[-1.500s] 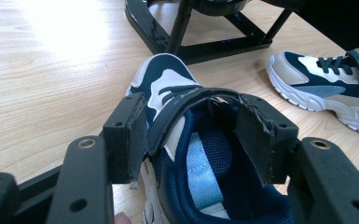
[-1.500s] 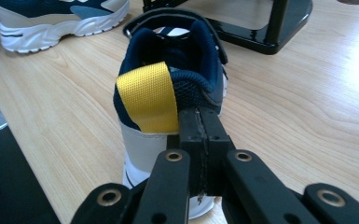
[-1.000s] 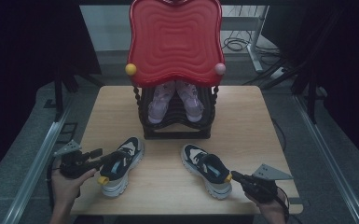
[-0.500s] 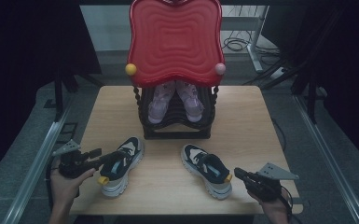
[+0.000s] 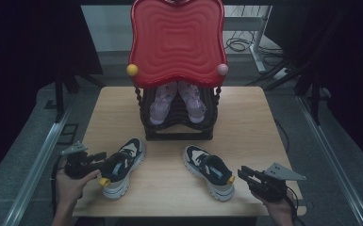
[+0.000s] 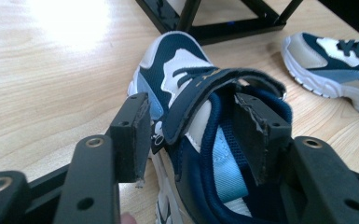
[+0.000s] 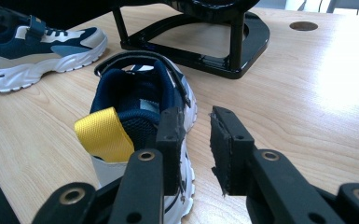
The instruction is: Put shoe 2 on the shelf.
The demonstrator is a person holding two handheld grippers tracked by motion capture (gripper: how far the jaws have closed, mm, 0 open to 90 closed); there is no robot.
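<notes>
The left tongs (image 6: 191, 135) stand wide, straddling the soft padded collar of the navy-and-white strap trainer (image 6: 200, 135), a light thing best pinched there, while at four o'clock the right tongs (image 7: 198, 149) gape narrowly, empty, beside its twin's (image 7: 140, 121) heel.

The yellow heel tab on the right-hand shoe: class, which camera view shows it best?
The right gripper view: the yellow heel tab is large and close, beside the tongs. The high view shows it as a small yellow spot. The left gripper view shows that shoe's front part, heel out of frame.
</notes>
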